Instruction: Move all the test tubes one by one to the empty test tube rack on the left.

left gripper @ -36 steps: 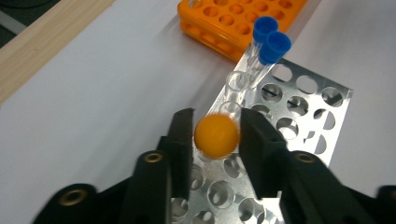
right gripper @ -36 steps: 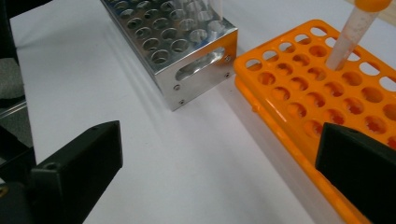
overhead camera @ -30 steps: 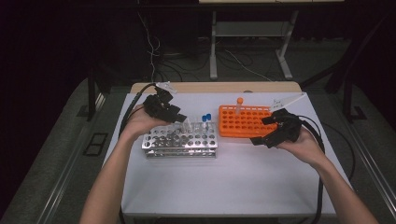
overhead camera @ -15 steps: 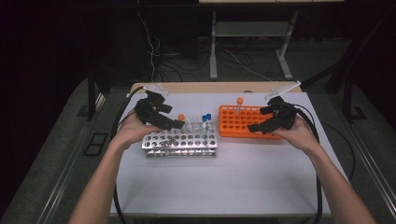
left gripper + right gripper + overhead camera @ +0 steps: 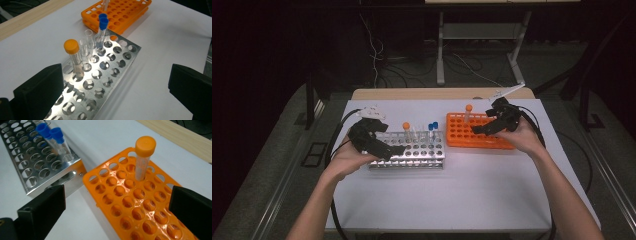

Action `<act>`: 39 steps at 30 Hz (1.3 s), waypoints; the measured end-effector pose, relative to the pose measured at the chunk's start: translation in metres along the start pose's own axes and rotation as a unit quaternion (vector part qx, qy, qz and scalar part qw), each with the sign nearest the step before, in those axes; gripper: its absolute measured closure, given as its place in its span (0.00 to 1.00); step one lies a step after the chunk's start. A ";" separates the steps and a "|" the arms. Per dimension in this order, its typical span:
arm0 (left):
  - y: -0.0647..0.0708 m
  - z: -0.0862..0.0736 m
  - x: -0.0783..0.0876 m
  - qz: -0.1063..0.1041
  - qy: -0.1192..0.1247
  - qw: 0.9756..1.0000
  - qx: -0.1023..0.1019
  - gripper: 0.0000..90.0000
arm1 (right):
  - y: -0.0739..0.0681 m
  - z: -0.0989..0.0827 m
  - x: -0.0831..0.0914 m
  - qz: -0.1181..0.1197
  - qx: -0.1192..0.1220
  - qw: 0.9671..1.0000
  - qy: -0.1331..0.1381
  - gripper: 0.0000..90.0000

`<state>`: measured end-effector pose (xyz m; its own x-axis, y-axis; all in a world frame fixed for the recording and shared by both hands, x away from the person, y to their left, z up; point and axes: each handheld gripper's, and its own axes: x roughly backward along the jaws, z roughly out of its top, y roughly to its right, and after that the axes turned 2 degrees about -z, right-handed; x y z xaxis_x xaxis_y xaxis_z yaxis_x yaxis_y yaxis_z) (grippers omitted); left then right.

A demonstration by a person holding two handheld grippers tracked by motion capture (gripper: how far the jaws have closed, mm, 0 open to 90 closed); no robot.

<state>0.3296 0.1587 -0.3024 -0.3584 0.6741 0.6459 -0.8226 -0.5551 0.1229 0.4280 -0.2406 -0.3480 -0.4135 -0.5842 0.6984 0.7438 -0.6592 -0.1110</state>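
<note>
A metal tube rack (image 5: 412,152) stands left of centre, and it holds an orange-capped tube (image 5: 406,127), two blue-capped tubes (image 5: 432,126) and some uncapped clear tubes (image 5: 88,37). To its right an orange rack (image 5: 462,135) holds one orange-capped tube (image 5: 468,109). My left gripper (image 5: 399,149) hovers over the metal rack's front left, open and empty. In the left gripper view the left gripper (image 5: 115,82) has its jaws wide apart above the metal rack (image 5: 100,75). My right gripper (image 5: 474,131), open and empty, hangs over the orange rack (image 5: 130,202), near the orange-capped tube (image 5: 143,157).
The white table (image 5: 462,200) has free room in front of both racks. A wooden strip (image 5: 437,93) runs along its far edge. Cables trail from both grippers off the table's sides. A dark floor with a metal stand lies beyond.
The left gripper has come nearer and slightly left, to the metal rack's front left. The right gripper has moved away and left, over the orange rack. Both stay open.
</note>
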 end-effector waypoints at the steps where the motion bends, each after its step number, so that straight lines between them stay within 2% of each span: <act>1: 0.001 -0.002 0.001 0.000 0.002 1.000 -0.001 0.00 | 0.001 0.000 -0.001 -0.002 0.000 1.000 0.001 0.00; 7: 0.010 -0.011 0.001 -0.005 0.002 1.000 -0.004 0.00 | 0.010 -0.001 -0.016 -0.012 -0.006 1.000 0.005 0.02; 9: 0.012 -0.013 0.000 -0.008 0.000 1.000 -0.007 0.00 | 0.013 -0.002 -0.020 -0.010 -0.005 1.000 0.008 0.15; 12: 0.014 -0.014 -0.001 -0.010 0.000 1.000 -0.008 0.00 | 0.016 -0.002 -0.028 -0.017 -0.005 1.000 0.011 0.18; 13: 0.014 -0.015 -0.001 -0.011 -0.001 1.000 -0.009 0.00 | 0.017 -0.002 -0.030 -0.021 -0.003 1.000 0.012 0.23; 23: 0.016 -0.018 -0.003 -0.015 -0.004 1.000 -0.013 0.00 | 0.024 -0.003 -0.054 -0.045 -0.012 0.999 0.028 0.47; 27: 0.016 -0.020 -0.003 -0.015 -0.004 1.000 -0.011 0.00 | 0.027 -0.004 -0.061 -0.052 -0.018 0.998 0.030 0.60; 36: 0.015 -0.021 -0.006 -0.017 -0.004 1.000 -0.010 0.00 | 0.024 -0.005 -0.072 -0.062 -0.009 0.997 0.035 0.80; 39: 0.015 -0.022 -0.007 -0.019 -0.006 1.000 -0.011 0.00 | 0.022 -0.005 -0.074 -0.073 -0.006 0.997 0.036 0.81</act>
<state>0.3100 0.1564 -0.3211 -0.3210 0.6884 0.6504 -0.8456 -0.5176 0.1306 0.4725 -0.2139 -0.4053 -0.5540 -0.5142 0.6547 0.6668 -0.7450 -0.0209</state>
